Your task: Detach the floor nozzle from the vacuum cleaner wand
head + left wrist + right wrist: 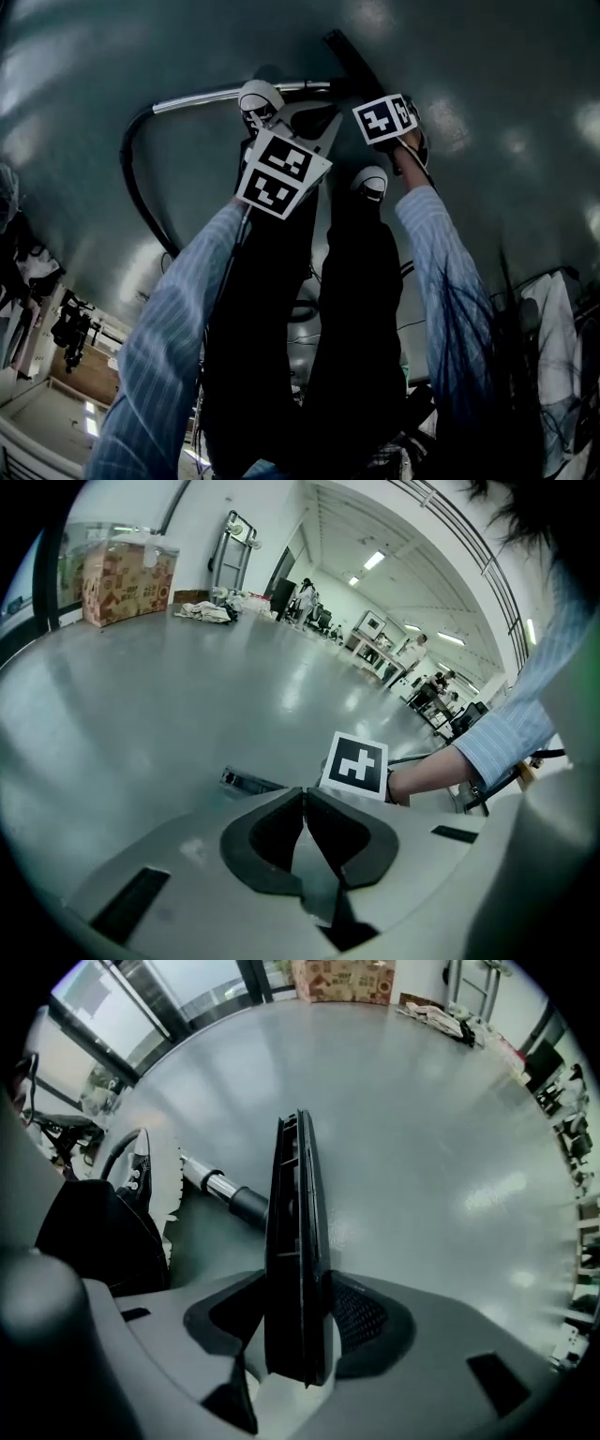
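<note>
Head view: the floor nozzle (349, 58) lies on the floor at the wand's (216, 94) far end, nearest the right gripper (384, 112).

Left gripper view: the left gripper (303, 794) is closed and empty.

Right gripper view: the jaws stand wide, straddling the nozzle lengthwise, apparently not yet clamped.

In the head view our left arm (178, 319), in a striped sleeve, runs from the lower left up to the centre of the frame. Our right arm (441, 272) rises from the lower right to just right of centre. Both reach down toward the floor. Our left gripper (304, 794) has its jaws closed tip to tip, with nothing between them. Our right gripper (295, 1279) points straight down, jaws spread wide on either side of the floor nozzle (292, 1204) without clamping it.
</note>
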Motion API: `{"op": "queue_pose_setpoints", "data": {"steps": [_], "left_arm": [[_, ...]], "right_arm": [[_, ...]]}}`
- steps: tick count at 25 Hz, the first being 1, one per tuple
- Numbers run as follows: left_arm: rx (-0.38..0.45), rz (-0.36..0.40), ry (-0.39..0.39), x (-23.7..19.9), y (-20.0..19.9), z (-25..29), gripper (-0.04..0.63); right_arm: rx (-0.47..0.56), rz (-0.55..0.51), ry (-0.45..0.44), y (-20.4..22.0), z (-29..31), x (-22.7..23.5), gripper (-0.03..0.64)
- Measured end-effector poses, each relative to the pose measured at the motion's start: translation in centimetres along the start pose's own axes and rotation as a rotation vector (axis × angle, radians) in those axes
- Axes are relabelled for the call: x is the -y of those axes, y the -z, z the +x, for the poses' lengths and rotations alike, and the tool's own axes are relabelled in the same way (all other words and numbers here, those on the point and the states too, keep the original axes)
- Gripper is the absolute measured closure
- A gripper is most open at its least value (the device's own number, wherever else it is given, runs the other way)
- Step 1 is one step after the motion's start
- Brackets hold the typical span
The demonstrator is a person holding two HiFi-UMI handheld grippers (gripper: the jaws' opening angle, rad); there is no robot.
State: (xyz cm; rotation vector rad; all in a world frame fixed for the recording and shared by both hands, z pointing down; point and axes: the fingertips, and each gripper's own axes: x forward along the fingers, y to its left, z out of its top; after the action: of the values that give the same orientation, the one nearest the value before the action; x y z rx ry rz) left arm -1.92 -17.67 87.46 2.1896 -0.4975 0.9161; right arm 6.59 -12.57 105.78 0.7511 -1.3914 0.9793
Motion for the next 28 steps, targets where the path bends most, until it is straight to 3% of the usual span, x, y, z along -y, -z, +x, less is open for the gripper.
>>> {"op": "queue_pose_setpoints", "data": {"steps": [9,12,15,18,21,28], "left_arm": [[-0.025,-0.016,-0.025,-0.4,0.8,-1.4,0.586],[-0.046,-0.014,-0.029,-0.2,1.8,-1.2,0.588],[-0.063,0.004,-0.021,0.6,2.6,-1.0,0.588],[-0.082,0.035,-0.024,0.9,3.0,-1.0,0.587],[-0.119,0.077,-0.014,1.6,3.4,-0.2,0.588],[-0.130,0.095,-0.046,1.7,2.2,-0.8,0.586]], "right_arm": [[-0.027,0.013,0.014,0.2,-0.7,0.3,0.402],[-0.079,0.104,0.093,2.7,-0.5,3.3,0.402],[-0.087,0.248,0.072,6.5,-1.5,6.3,0.402],[-0.076,0.279,0.051,8.8,-2.7,7.2,0.402],[-0.086,0.293,0.101,10.4,-4.2,8.3,0.402],[-0.026,0.303,0.012,8.2,-5.0,5.9,0.400]]}}
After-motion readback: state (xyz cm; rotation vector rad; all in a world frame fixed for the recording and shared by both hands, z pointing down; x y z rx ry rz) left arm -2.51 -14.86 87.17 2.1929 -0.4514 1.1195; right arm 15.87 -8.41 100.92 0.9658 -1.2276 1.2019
